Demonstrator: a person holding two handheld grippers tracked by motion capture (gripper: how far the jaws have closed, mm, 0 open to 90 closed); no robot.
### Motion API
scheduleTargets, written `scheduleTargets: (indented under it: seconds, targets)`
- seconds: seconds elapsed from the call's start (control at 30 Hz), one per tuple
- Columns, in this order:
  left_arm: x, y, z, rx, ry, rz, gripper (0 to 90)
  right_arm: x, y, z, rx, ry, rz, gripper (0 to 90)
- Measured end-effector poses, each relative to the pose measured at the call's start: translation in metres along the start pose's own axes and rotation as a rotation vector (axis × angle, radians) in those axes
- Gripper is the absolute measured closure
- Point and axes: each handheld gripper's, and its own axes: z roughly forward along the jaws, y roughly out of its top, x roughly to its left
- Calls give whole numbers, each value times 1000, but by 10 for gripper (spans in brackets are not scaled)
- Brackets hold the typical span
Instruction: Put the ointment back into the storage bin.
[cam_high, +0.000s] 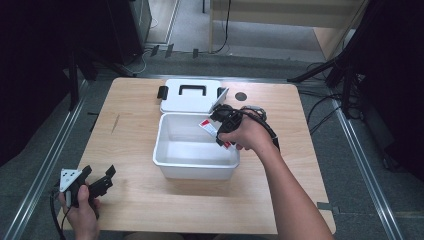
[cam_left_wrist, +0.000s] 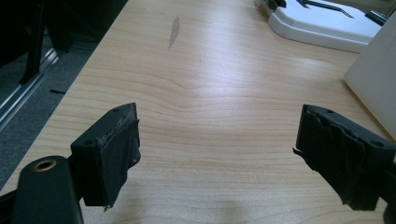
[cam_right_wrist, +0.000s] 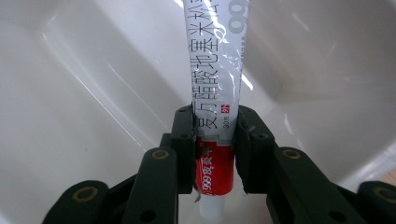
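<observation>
The right gripper hangs over the white bin, its jaws clamped on a red-and-white ointment tube. In the right gripper view the pads pinch the tube low, just above its white cap, so the long printed body runs straight out ahead of the jaws and down toward the bin's floor. That grip near the cap end looks deliberate: the free length leads the way in, and the jaws themselves can stay above the rim.

Beyond the jaws, the tube's far end sits inside the bin's walls, apart from the floor as far as I can tell. The bin lies open, its lid with the black handle set flat on the bench just behind it, out of the way of a drop from above.

Meanwhile the left gripper waits near the bench's near left corner, well apart from the bin. Its jaws stand wide with bare wood between them, holding nothing; my read is it is parked so the right hand works unobstructed.
</observation>
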Motion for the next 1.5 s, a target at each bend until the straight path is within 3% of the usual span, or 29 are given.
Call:
scheduleTargets:
  seconds: [0.27,0.5,0.73,1.1,1.5]
  targets:
    - [0,0,0,2,-1,-2,143,6,4,16,13,-2,-27,722]
    - [0,0,0,4,-3,-1,142,12,7,29,30,-51,-86,721]
    - [0,0,0,4,-5,-1,143,14,9,42,71,-77,-107,720]
    - [0,0,1,7,-8,-2,143,14,11,52,111,-58,-110,721]
    - [1,0,1,8,-11,-4,143,14,11,52,111,-69,-105,719]
